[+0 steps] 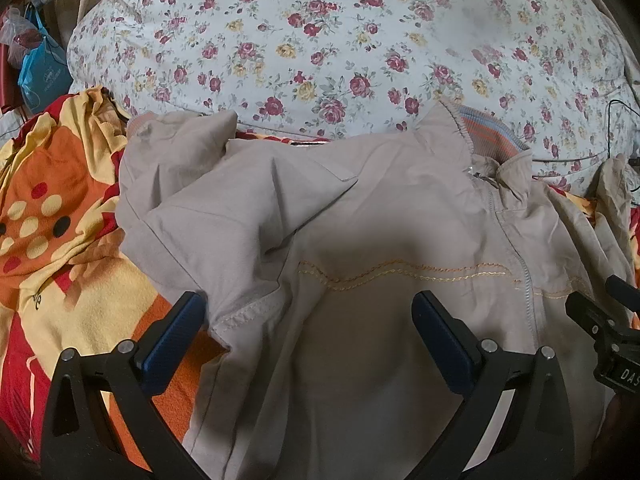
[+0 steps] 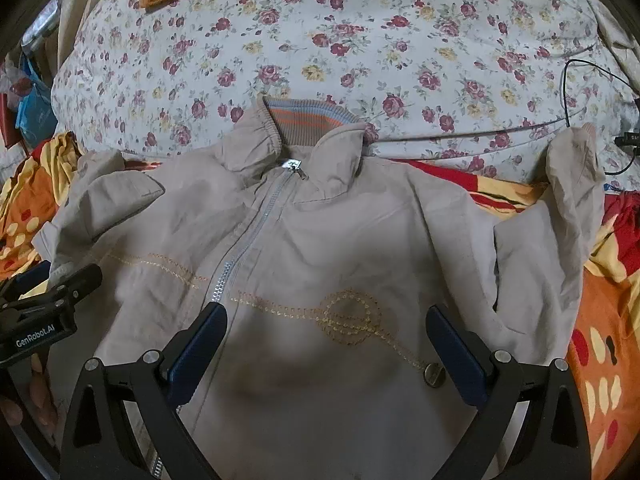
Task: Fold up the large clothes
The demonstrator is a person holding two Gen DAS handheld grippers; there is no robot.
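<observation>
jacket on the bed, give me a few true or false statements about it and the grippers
1. The beige jacket lies front up with its zipper closed. True.
2. The left gripper is clamped on a sleeve. False: its jaws stand wide open, holding nothing.
3. The collar lining is ribbed with grey and orange stripes. True.
4. The jacket lies on a bare wooden floor. False: it lies on an orange, yellow and red blanket, with a floral quilt behind.
5. The right gripper is open above the jacket's chest. True.
</observation>
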